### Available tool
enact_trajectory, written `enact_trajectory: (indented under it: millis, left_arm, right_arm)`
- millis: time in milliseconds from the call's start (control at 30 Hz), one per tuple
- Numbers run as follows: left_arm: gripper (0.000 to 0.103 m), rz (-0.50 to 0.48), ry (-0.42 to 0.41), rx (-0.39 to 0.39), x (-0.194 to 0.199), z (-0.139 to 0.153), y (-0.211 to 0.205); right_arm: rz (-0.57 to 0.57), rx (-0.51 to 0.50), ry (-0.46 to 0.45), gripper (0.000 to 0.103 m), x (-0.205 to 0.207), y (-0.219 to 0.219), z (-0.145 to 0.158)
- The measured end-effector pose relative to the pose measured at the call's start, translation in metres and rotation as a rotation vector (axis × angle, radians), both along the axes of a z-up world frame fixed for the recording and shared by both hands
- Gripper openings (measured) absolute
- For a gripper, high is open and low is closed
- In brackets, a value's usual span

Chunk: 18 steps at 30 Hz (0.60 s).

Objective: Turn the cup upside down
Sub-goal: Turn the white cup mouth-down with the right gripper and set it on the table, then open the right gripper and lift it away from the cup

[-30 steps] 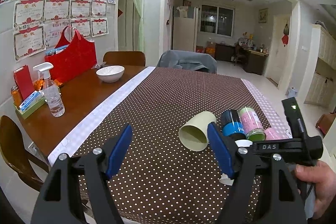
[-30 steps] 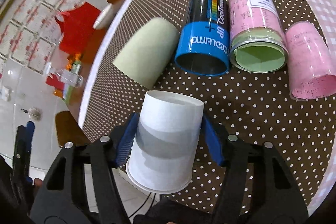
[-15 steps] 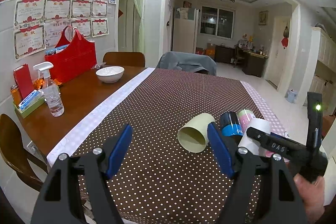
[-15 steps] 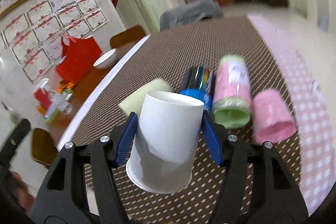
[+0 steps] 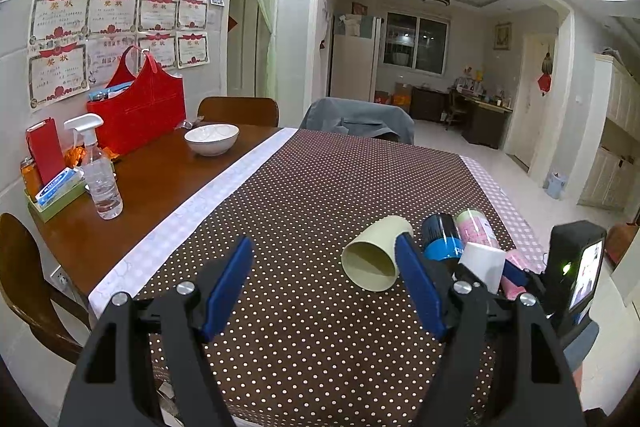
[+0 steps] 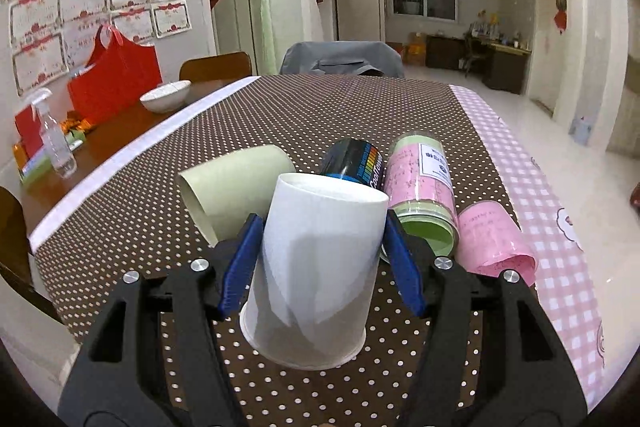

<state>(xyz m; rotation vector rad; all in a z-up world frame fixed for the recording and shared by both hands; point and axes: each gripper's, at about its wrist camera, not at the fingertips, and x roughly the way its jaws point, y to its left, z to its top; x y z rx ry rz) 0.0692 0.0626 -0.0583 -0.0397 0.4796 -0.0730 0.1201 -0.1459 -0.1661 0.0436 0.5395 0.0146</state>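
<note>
My right gripper (image 6: 320,259) is shut on a white paper cup (image 6: 316,267), held upside down with its rim toward the polka-dot cloth (image 6: 120,227) at the table's near edge; whether the rim touches the cloth I cannot tell. The cup also shows in the left wrist view (image 5: 482,265), to the right of my left gripper. My left gripper (image 5: 328,283) is open and empty, hovering over the cloth. Behind the white cup lie a pale green cup (image 6: 236,187), a blue-black cup (image 6: 356,163), a pink-and-green cup (image 6: 424,187) and a pink cup (image 6: 496,243), all on their sides.
On the bare wood to the left stand a spray bottle (image 5: 100,179), a white bowl (image 5: 211,139), a red bag (image 5: 140,115) and a green tray of small items (image 5: 52,191). Chairs (image 5: 240,111) stand at the far end and the left (image 5: 24,279).
My right gripper has swung the white cup from pointing down at the table to level, so the cup now stands upside down. It has also sunk lower. My left gripper stayed open and still.
</note>
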Motion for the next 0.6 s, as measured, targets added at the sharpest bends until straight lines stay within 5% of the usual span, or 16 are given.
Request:
enact_trajectory:
  millis: [200,333,600]
  left_arm:
    - [0.073,-0.003,0.003,0.004,0.001,-0.001,-0.001]
    - [0.073,-0.003,0.005,0.007,0.000,-0.001,-0.003]
    - [0.073,-0.012,0.002,0.015,-0.003,0.000,-0.011]
  right_arm:
    - [0.007,-0.038,0.025,0.062,0.000,0.006,-0.009]
    - [0.032,0.040,0.040,0.091,-0.010,0.000,-0.005]
    - [0.042,0.176,0.000,0.097,-0.029,-0.020,0.026]
